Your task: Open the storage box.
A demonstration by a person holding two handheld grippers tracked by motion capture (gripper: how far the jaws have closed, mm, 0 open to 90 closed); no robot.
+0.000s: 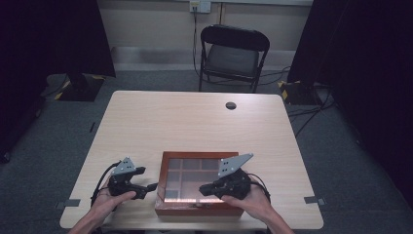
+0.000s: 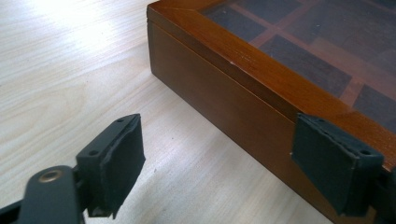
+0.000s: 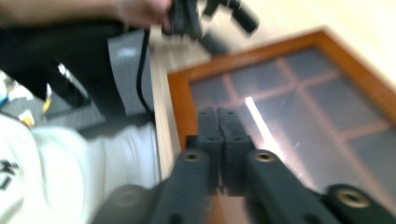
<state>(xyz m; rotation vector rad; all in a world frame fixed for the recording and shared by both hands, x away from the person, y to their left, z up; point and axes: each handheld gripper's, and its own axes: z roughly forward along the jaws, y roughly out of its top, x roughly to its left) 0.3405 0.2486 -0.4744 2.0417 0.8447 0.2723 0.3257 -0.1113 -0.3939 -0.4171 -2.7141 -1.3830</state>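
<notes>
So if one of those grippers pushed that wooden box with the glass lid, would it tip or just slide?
The wooden box is low and broad, so it would probably slide on the smooth table. Its glass lid looks fragile.

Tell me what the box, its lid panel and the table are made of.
Box: seems wood, reddish-brown with a smooth satin finish; faint grain shows.
Lid panel: looks like glass or clear plastic; it reflects a light streak and shows the dividers beneath.
Table: pale wood-grain top, probably laminate.
</notes>
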